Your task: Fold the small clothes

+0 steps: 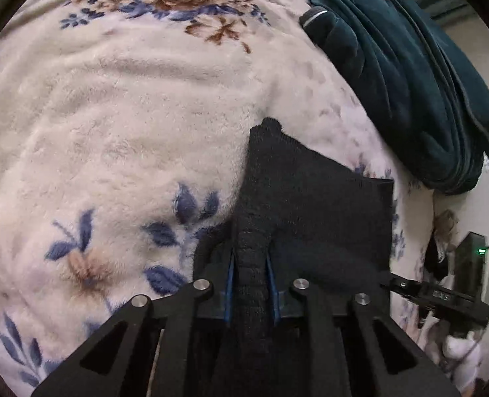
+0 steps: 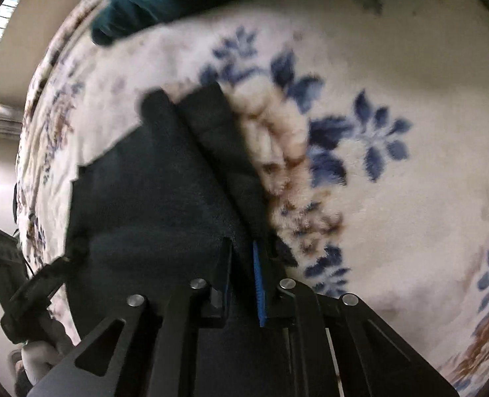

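A small black knit garment (image 1: pixel 310 198) lies on a cream floral blanket (image 1: pixel 128 115). My left gripper (image 1: pixel 251 264) is shut on a bunched ribbed edge of it, with the cloth running between the blue pads. In the right wrist view the same black garment (image 2: pixel 151 192) is folded over, with a thick cuff along its right side. My right gripper (image 2: pixel 242 264) is shut on that edge. The right gripper's tip (image 1: pixel 406 286) shows at the garment's right corner in the left wrist view. The left gripper (image 2: pixel 29 291) shows at lower left in the right wrist view.
A dark teal plush blanket (image 1: pixel 409 66) is heaped at the bed's far right; it also shows in the right wrist view (image 2: pixel 138 3). A black box with a green light (image 1: pixel 472 264) stands beyond the bed edge. The floral blanket (image 2: pixel 393 99) stretches wide around the garment.
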### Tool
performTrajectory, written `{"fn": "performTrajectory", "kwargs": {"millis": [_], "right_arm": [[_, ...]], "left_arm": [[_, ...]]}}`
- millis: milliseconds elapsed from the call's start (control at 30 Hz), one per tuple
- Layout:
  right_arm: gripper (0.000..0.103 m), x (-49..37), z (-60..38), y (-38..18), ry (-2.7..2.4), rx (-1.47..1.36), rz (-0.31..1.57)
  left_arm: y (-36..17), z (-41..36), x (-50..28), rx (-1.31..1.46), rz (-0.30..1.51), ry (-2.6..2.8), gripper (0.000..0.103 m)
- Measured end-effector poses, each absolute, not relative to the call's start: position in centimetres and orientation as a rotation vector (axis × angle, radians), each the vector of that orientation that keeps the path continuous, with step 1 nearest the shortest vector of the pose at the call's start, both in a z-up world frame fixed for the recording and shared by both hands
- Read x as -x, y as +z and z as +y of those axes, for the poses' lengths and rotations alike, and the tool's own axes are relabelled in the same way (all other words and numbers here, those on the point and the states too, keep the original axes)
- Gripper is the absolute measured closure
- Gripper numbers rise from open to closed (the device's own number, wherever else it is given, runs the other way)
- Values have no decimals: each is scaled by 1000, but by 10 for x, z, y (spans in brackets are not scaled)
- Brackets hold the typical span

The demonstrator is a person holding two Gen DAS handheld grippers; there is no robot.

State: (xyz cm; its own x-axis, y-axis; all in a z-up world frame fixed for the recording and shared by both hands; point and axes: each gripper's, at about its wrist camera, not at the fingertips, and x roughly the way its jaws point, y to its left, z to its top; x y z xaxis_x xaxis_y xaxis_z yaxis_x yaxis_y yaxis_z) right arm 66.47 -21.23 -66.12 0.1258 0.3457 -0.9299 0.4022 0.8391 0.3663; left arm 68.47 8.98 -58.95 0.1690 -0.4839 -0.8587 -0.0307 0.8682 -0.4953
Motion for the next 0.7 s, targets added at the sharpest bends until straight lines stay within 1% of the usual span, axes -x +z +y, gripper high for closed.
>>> {"fn": "performTrajectory", "kwargs": {"millis": [33,67,100,167,200,233,267,333,400,433,467,567,700], "right_arm": [[76,-663,-216,-657,-24,-662,1462],[65,-657,-221,-648,11,-674,1439],[59,-653,-226,-642,27,-668,1428],[39,-638,-232,-631,86,-677,1413],[34,-628,-236,-627,109,-688,1417],[26,-617,-238,-625,130,-694,1427],[21,-605,-239,-623,146,-691,1439],[21,-584,-240,-623,162,-681,1461],[13,-561,-242,-624,162,-688,1481],[7,-550,-244,-626,159,-708,1487],[5,-539,-244,-628,162,-734,1493],[5,-516,-250,-633,147,-805,1501],[5,-498,-264,-633,138,-856,1480]], "left_arm": [[-583,91,-682,447,1372,-347,75],[-571,95,-676,432,1352,-335,65],[-560,100,-666,435,1326,-335,59],[-542,111,-643,478,1277,-344,30],[-536,117,-627,517,1260,-347,26],[-531,123,-612,571,1247,-355,25],[-530,128,-593,642,1236,-363,24],[-534,135,-550,784,1228,-338,24],[-541,133,-517,881,1241,-294,24],[-545,133,-498,932,1238,-274,24],[-549,131,-478,988,1238,-245,24],[-559,124,-438,1116,1208,-178,24],[-581,99,-428,1251,1207,-156,24]]}}
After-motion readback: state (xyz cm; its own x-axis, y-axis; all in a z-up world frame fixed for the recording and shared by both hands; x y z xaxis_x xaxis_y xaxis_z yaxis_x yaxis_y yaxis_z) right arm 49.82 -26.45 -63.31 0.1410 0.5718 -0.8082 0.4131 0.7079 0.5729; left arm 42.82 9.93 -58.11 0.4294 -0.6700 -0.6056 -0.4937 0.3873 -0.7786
